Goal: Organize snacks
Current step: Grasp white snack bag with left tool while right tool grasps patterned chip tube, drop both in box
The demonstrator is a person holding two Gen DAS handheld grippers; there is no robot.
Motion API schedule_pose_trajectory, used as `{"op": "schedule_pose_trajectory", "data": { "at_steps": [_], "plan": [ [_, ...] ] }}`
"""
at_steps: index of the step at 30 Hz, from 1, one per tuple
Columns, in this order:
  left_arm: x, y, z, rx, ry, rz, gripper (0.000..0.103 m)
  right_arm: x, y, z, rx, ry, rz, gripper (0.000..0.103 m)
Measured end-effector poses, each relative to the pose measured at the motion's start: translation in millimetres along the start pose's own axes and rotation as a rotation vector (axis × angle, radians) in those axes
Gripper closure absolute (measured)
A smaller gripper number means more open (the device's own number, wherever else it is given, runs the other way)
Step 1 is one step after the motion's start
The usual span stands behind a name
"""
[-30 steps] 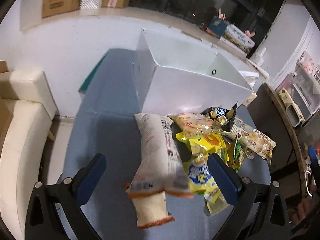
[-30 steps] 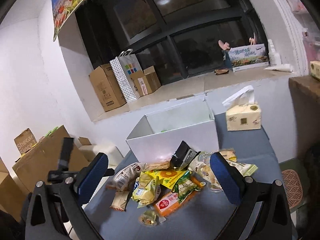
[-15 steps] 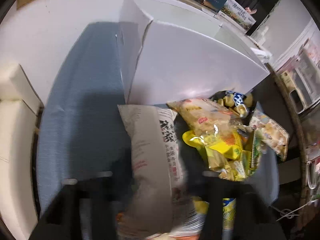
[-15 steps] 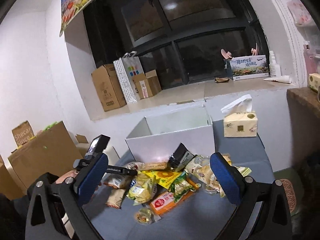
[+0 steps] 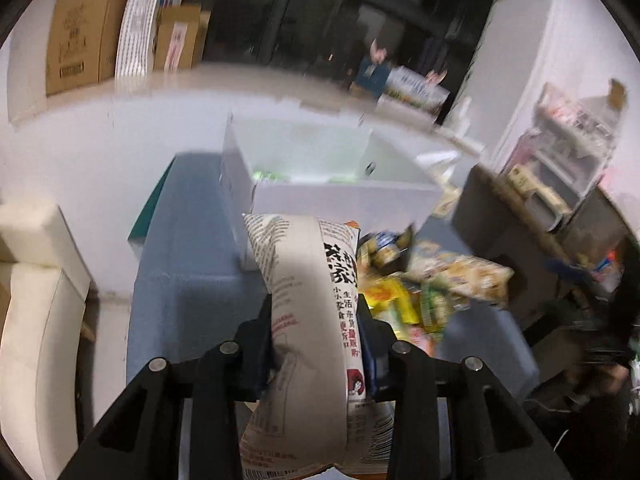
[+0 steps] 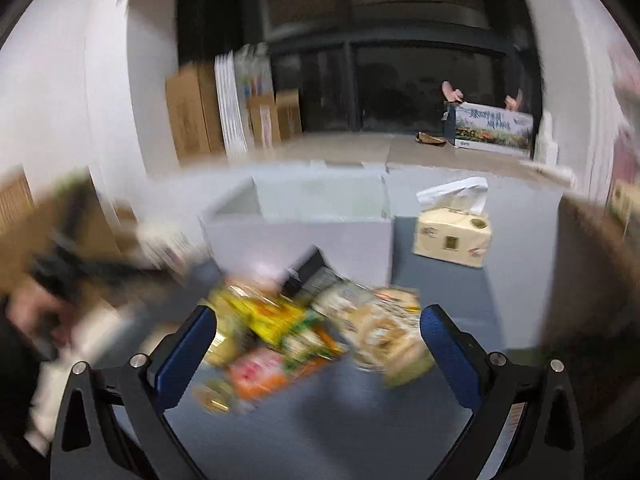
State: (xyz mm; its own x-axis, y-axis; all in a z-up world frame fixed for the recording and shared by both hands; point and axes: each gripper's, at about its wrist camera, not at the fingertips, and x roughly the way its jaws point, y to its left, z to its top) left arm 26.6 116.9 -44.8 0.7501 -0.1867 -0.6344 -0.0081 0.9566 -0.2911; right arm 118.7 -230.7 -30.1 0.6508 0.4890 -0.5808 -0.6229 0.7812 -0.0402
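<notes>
My left gripper is shut on a long beige snack bag with black Chinese print, held above the blue table in front of the open white box. The rest of the snack pile lies to its right. In the right wrist view my right gripper is open and empty above the blurred snack pile, with the white box behind it. The left gripper and its bag show as a blur at the left.
A tissue box stands right of the white box on the blue table. Cardboard boxes sit on the window ledge. A cream sofa is at the left. A dark cabinet stands at the right.
My left gripper went down onto the beige bag, shut on it and lifted it towards the white box. The right gripper moved closer over the pile and stayed open.
</notes>
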Motion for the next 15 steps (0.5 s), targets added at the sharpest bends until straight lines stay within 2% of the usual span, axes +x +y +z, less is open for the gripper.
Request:
{"op": "schedule_pose_trajectory", "data": {
  "at_steps": [3,6,8,12,14,15],
  "plan": [
    [-27,-7,-4,0.006,-0.057,-0.020,0.064,29,0,2,-0.148,0.085,-0.044,0.000],
    [-41,-13,-5,0.011,-0.076,-0.033,0.064,64,-4,8,-0.265,0.176,-0.062,0.000],
    [-45,-17,-7,0.024,-0.080,-0.038,0.064,87,-7,10,-0.308,0.239,-0.069,0.000],
    [-45,-18,-12,0.028,-0.079,-0.042,0.064,132,-8,6,-0.381,0.363,-0.028,0.000],
    [-46,-19,-15,0.029,-0.082,-0.038,0.064,148,-6,0,-0.437,0.396,-0.056,0.000],
    [-46,-19,-16,0.026,-0.081,-0.036,0.064,155,-7,-3,-0.453,0.412,-0.075,0.007]
  ]
}}
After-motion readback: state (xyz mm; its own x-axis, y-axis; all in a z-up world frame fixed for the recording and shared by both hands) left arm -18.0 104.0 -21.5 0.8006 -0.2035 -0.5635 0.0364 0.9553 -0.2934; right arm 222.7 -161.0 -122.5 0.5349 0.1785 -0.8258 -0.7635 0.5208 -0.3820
